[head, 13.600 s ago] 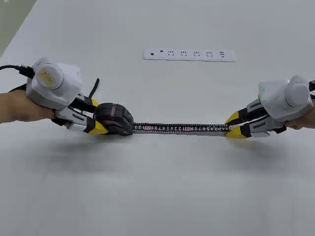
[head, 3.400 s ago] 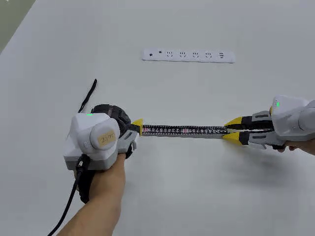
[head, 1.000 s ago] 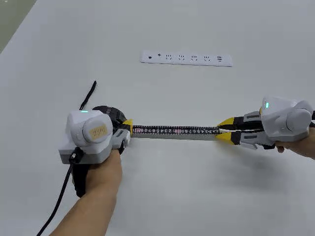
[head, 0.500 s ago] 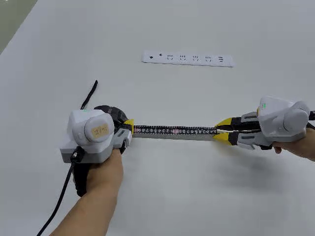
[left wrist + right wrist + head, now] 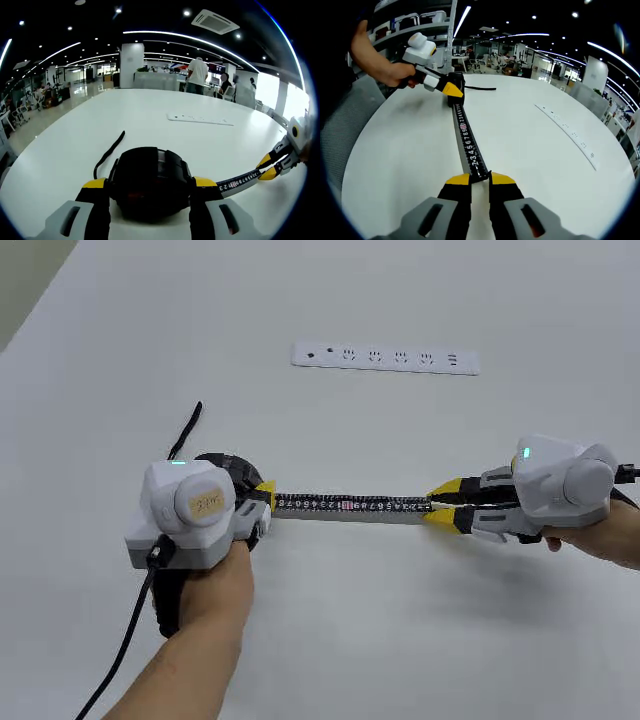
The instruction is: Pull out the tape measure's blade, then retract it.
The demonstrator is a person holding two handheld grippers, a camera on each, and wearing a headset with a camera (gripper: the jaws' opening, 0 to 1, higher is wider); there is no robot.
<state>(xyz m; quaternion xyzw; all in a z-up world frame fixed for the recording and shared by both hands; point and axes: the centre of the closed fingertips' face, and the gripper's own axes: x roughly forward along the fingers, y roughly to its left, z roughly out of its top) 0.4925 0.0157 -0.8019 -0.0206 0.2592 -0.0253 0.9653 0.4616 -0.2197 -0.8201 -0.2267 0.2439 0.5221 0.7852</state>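
My left gripper (image 5: 150,182) is at nine o'clock on the white table (image 5: 400,620), jaws clamped on either side of the black tape measure (image 5: 232,468), which sits on the tabletop. Its wrist strap (image 5: 188,430) trails off toward eleven. From the case the blade (image 5: 350,505) runs straight out toward three o'clock, numbers up, low along the table. Over there my right gripper (image 5: 443,502) has its yellow-tipped jaws pinched together on the blade's end. Up at twelve, well apart, a white power strip (image 5: 385,356) lies flat.
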